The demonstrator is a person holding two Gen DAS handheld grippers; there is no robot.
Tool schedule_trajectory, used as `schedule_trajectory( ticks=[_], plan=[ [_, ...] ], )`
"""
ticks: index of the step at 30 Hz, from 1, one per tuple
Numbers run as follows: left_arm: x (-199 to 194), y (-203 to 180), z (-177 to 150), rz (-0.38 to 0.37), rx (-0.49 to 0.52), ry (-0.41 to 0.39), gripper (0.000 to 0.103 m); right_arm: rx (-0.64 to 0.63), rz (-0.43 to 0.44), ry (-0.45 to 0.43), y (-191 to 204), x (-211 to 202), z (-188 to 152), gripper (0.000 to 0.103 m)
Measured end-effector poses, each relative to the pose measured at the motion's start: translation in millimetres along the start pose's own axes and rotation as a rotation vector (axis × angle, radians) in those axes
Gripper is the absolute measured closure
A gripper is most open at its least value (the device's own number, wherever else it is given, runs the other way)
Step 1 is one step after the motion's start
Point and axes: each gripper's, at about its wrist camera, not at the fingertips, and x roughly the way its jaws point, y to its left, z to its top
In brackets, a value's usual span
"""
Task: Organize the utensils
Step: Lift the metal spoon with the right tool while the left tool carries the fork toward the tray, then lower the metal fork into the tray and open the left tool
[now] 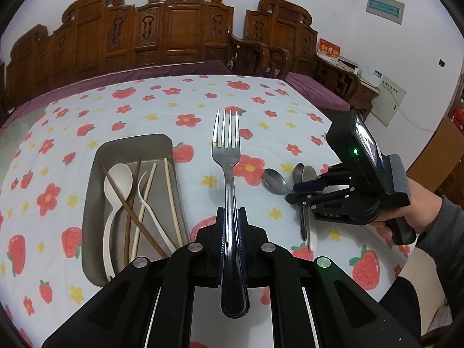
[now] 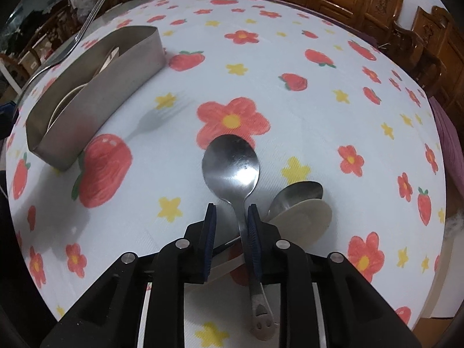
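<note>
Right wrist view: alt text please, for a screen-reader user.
The right gripper straddles the handle of a metal spoon lying on a floral tablecloth, jaws slightly apart and not clamped. Two more spoons lie just to the right; a metal tray of utensils sits upper left.

- The right gripper (image 1: pixel 298 192), at the right of the left wrist view, carries raised letters on the black underside of its body; they look like "UAS", though the first letter is unclear.
- A red box (image 1: pixel 328 50) on the wooden side table in the upper right of that view has gold characters, too small to read.
- A wall panel (image 1: pixel 384 7) at the upper right shows a blurred, unreadable row of markings.
- The right wrist view shows no readable text.
</note>
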Motion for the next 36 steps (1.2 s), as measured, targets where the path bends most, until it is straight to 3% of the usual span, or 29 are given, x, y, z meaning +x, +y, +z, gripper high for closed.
schedule_trajectory(
  ticks=[2,5,14,24,36],
  plan=[
    [-0.8,0.7,0.1,0.001,0.0,-0.001,0.096,0.02,0.007,0.015,-2.8,0.3,1.4,0.081],
    [-4.4,2.3,2.0,0.002,-0.004,-0.009,0.096,0.046,0.002,0.016,-3.5,0.0,0.8,0.096],
    [-19.6,11.9,5.4,0.014,-0.009,-0.034,0.096,0.083,-0.021,-0.067,8.9,-18.6,-3.3,0.096],
    [-34.7,42.9,10.2,0.071,-0.03,-0.053,0.096,0.063,-0.007,-0.186,37.9,-64.1,24.8,0.096],
    [-7.6,94.5,7.6,0.153,-0.056,0.02,0.096,0.041,0.066,-0.273,80.8,-88.6,55.0,0.096]
  ],
)
